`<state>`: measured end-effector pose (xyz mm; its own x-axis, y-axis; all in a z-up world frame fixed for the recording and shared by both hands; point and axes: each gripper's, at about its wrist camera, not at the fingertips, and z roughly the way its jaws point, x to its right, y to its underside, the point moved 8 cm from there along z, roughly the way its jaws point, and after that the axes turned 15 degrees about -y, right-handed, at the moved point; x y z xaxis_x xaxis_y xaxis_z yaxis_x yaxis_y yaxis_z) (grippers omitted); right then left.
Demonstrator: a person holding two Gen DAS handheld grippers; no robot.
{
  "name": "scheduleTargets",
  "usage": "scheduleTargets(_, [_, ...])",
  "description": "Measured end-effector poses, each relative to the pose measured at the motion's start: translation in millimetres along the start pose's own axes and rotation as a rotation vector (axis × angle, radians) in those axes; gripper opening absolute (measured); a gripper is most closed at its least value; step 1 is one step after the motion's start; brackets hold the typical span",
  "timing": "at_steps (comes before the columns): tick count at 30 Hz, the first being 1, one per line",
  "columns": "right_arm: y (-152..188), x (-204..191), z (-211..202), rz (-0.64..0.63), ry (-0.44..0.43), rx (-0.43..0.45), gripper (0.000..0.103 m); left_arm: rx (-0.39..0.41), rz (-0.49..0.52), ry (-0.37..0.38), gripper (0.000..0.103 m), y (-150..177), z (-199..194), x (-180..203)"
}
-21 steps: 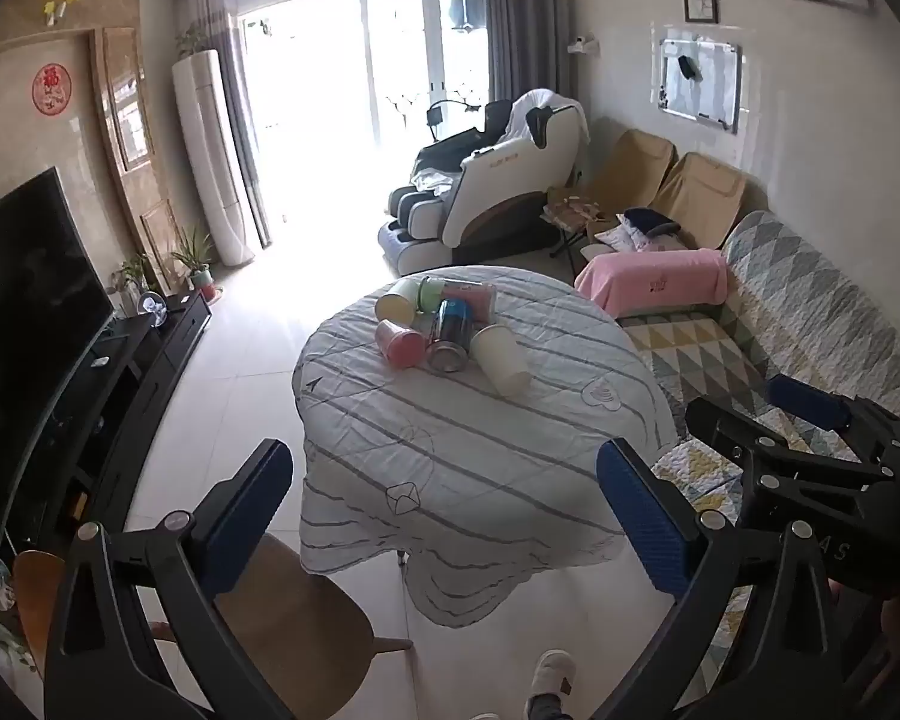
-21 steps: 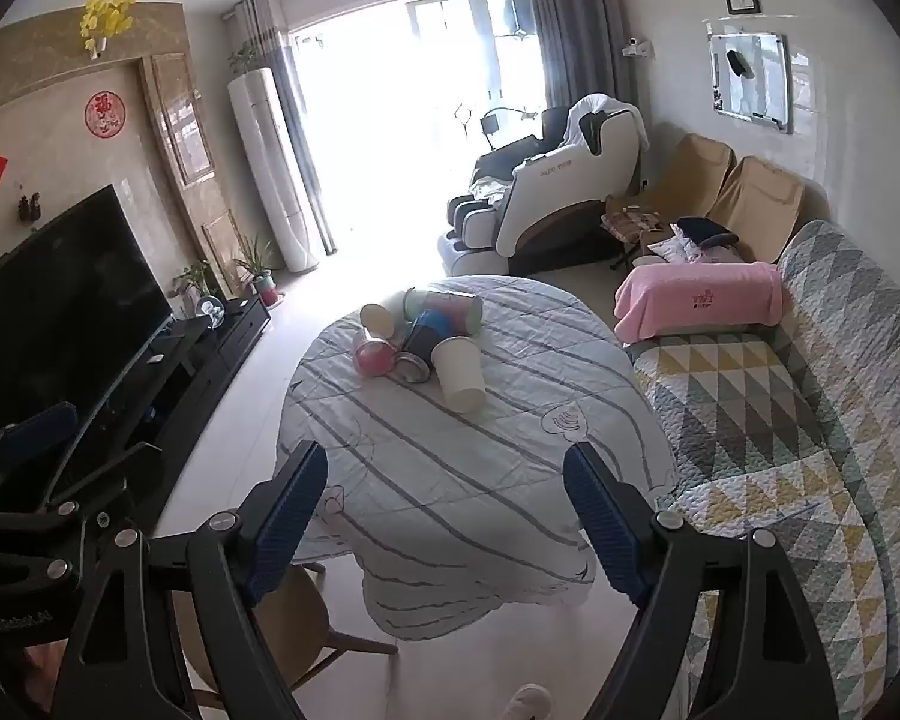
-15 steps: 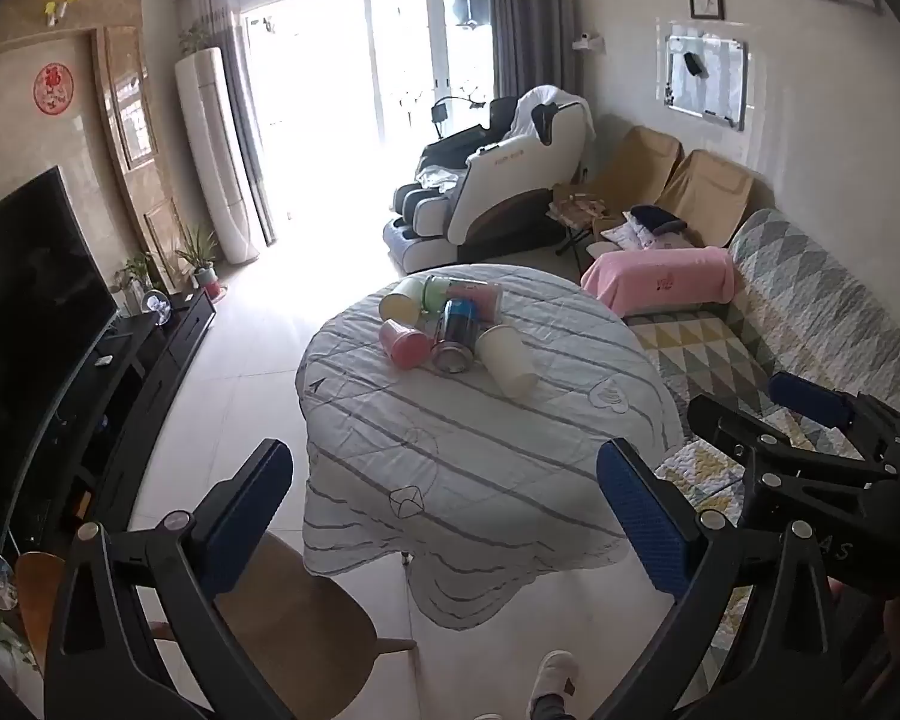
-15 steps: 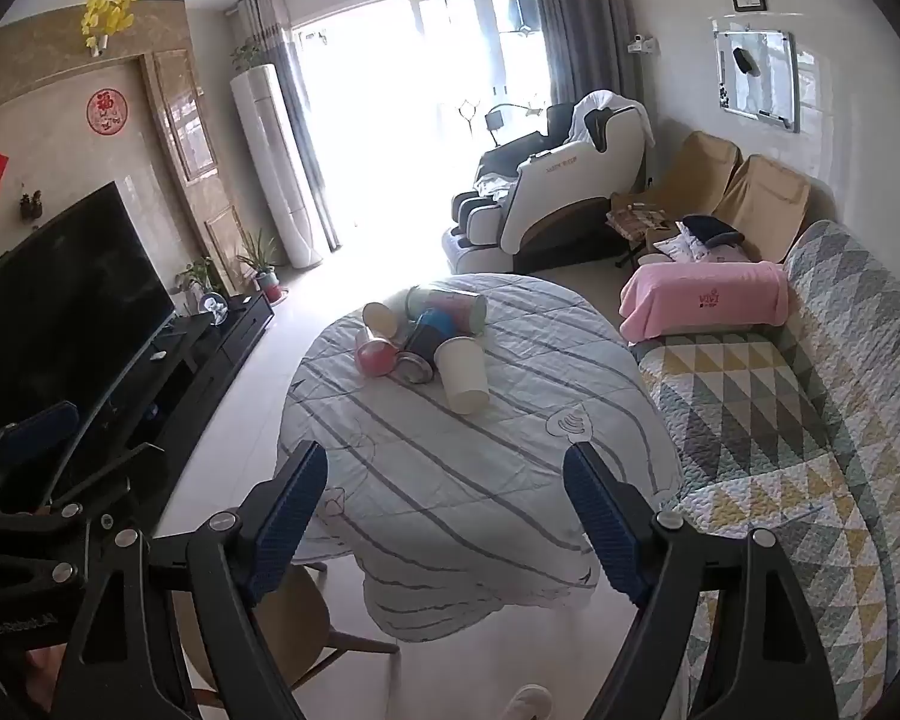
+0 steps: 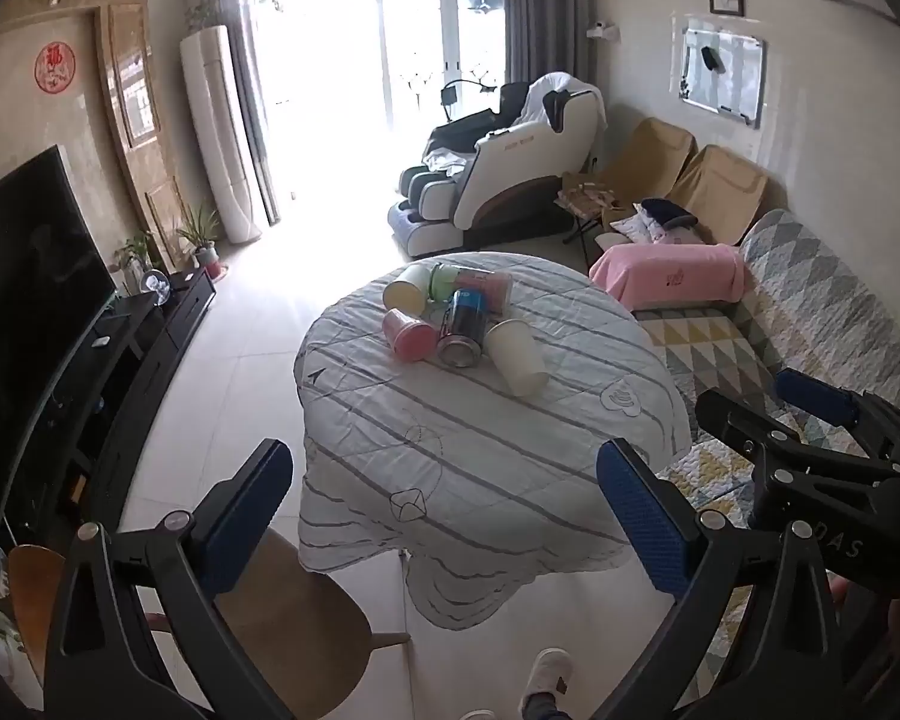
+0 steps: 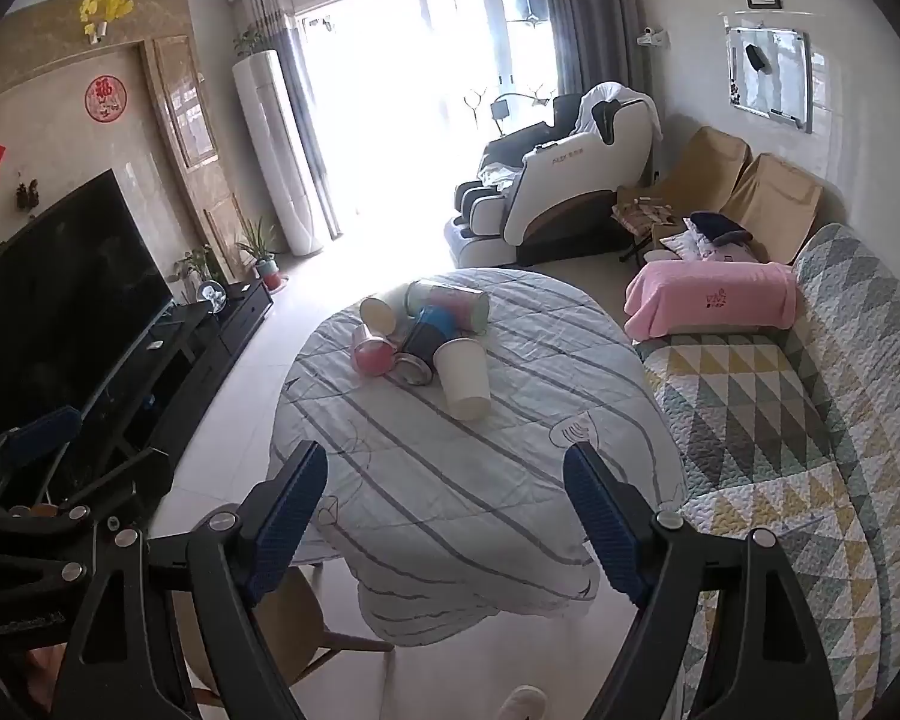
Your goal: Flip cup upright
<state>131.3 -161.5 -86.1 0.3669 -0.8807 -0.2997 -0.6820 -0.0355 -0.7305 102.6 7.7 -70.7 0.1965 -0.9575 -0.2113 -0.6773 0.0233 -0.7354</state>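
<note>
On table [image 5: 450, 450] | white cup [image 5: 516, 357] lying sideways, seemingly intact | both grippers' fingers spread

A big dark television [image 6: 60, 276] stands along the left wall on a low black cabinet [image 6: 234, 312], with potted plants [image 6: 258, 252] at its far end. By the bright balcony doors there is a tall white air conditioner [image 6: 282, 156] and a white massage chair [image 6: 558, 180]. A patterned sofa [image 6: 798, 396] runs down the right side, a pink blanket [image 6: 714, 297] folded on it. A wooden chair [image 5: 294, 618] sits tucked near the striped tablecloth [image 5: 480, 450].
</note>
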Motion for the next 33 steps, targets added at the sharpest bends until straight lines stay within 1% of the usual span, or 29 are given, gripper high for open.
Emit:
scheduleTargets(20, [-10, -2, 28, -0.006, 0.004, -0.041, 0.082, -0.015, -0.007, -0.001, 0.103, -4, 18, -2])
scheduleTargets(33, [-16, -11, 41, -0.019, 0.003, -0.046, 0.082, -0.013, -0.019, -0.009, 0.103, -4, 32, -10])
